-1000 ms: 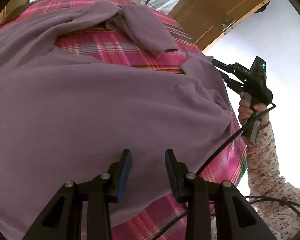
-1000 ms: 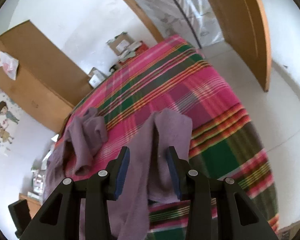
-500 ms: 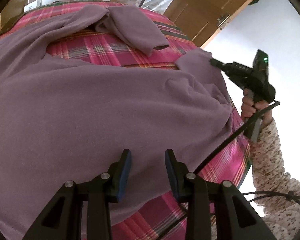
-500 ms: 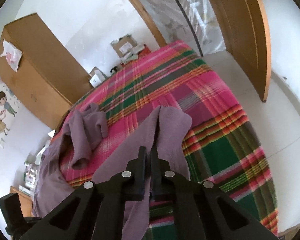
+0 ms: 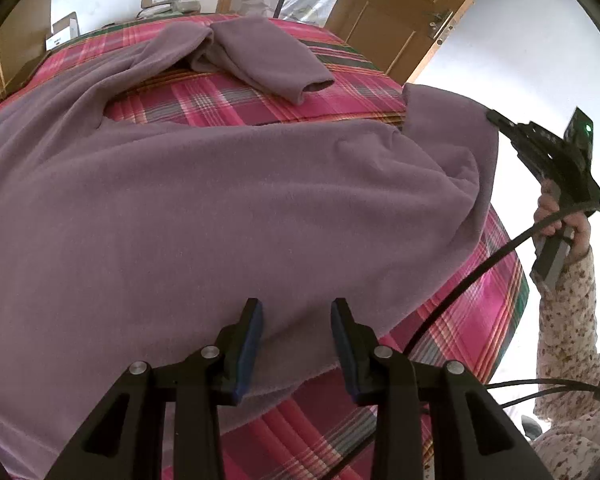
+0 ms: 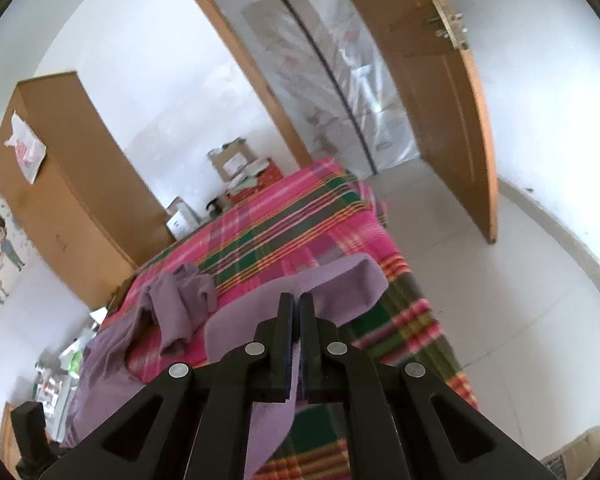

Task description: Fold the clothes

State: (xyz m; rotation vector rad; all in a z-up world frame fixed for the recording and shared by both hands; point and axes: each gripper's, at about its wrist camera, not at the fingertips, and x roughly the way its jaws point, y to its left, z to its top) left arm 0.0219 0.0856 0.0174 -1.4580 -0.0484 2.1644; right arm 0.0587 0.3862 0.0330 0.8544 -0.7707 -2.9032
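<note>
Fold clothes, sleeve stage. We see a purple fleece garment (image 5: 228,208) spread across a bed with a pink plaid cover (image 5: 236,98), its body lying directly ahead of and beneath the left gripper (image 5: 296,320). That gripper hovers over the near hem with its blue-padded fingers (image 5: 249,344) parted and nothing between them — released, and apart from the cloth as far as the wrist view lets us judge. The right gripper (image 6: 296,312) is clenched on the garment's right sleeve (image 6: 340,284): its two fingers meet with only a thin band of purple fabric between them, and the cuff end fans out just beyond the tips, raised off the plaid cover. From the left wrist view the same tool pinches the sleeve's outer edge (image 5: 452,120), well to the right of the left gripper. The other sleeve (image 5: 268,60) lies doubled over on the cover, far ahead of the left gripper, past the garment's body.

We judge the step in hand to be folding the right sleeve inward — the grasp is made, the carry is not yet done. The next move calls for drawing the pinched sleeve leftward across the garment's body and laying it flat, with the left gripper free to pin the body if the fleece drags
</note>
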